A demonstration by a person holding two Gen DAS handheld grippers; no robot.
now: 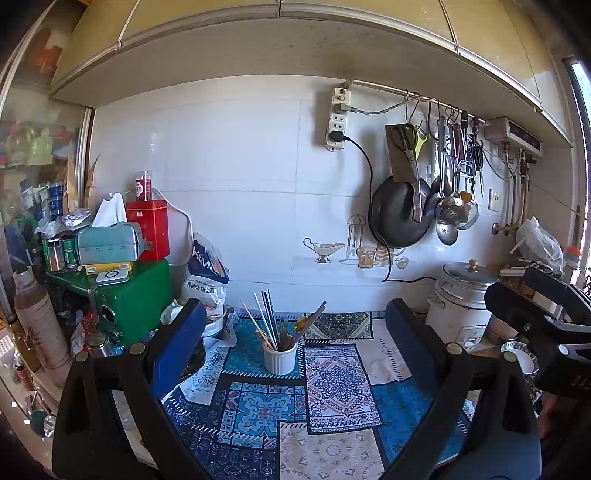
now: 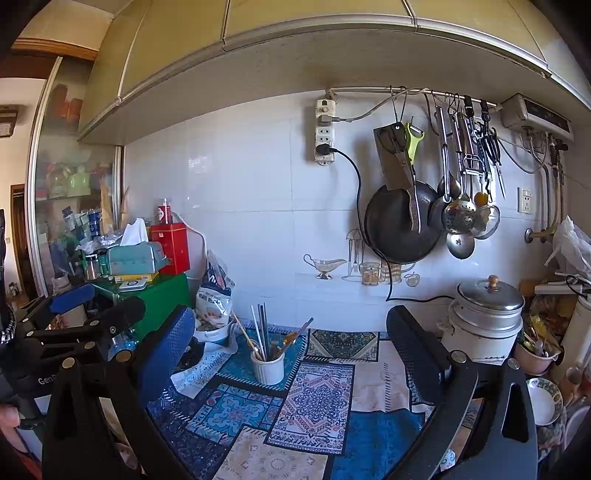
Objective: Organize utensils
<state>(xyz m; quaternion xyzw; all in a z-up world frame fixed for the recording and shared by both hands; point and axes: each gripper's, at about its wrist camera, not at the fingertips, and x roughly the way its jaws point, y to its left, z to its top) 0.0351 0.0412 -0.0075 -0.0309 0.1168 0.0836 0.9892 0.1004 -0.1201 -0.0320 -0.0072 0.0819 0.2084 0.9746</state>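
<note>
White glazed wall tiles [image 2: 240, 192] fill the middle of both views, lit by daylight from a window [image 1: 581, 96] at 3 o'clock; yellowish overhead cabinets [image 2: 295, 22] run across 12 o'clock; at 1 o'clock a metal rail [image 2: 424, 92] carries hanging cookware beside a white power strip [image 2: 324, 133]; a glass-fronted cupboard [image 2: 70, 177] stands at 9 o'clock; at 6 o'clock the surface wears a blue patchwork-patterned cloth [image 1: 332, 398].
</note>
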